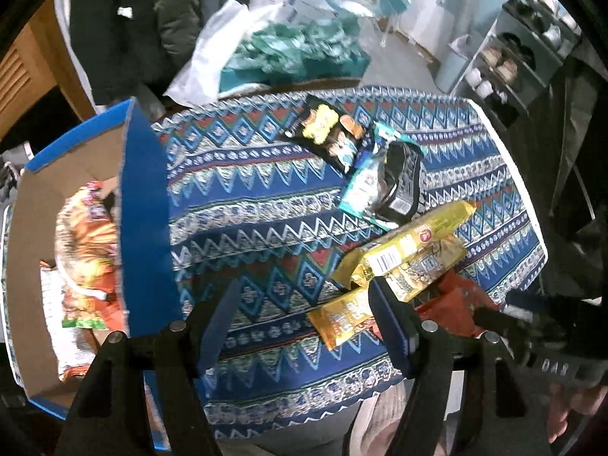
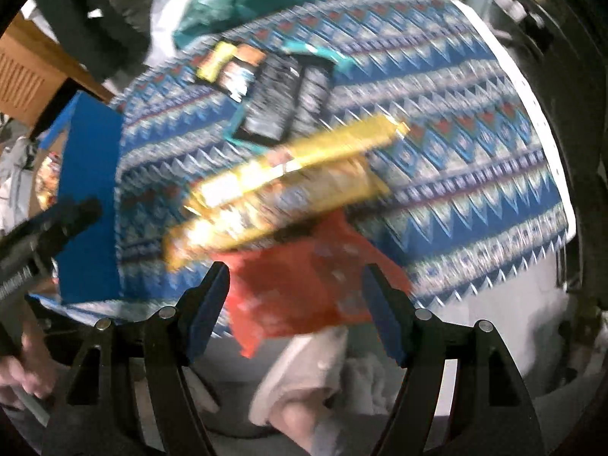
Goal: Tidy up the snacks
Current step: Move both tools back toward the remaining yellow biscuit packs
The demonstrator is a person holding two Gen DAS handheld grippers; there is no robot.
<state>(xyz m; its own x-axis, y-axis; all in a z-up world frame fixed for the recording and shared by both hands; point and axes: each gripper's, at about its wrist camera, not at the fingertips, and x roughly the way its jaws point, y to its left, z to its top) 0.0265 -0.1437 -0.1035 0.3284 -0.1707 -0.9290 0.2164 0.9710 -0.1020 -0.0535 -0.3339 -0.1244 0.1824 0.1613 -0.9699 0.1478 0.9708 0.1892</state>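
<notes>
Left gripper (image 1: 304, 296): jaws spread wide, nothing between pads, hovering. Right gripper (image 2: 296, 285): jaws spread wide, nothing clamped, view blurred. Bare hand (image 2: 22, 364) grips left tool handle at lower left.

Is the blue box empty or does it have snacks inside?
Not empty: the blue box already holds orange snack bags.

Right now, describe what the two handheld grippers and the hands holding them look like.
Both the left gripper and right gripper have black angular finger frames with round silver pins and flat dark blue pads. Each view shows the other gripper's black body with pale lettering, too blurred to read. The bare hand shows no glove; no cables visible.
</notes>
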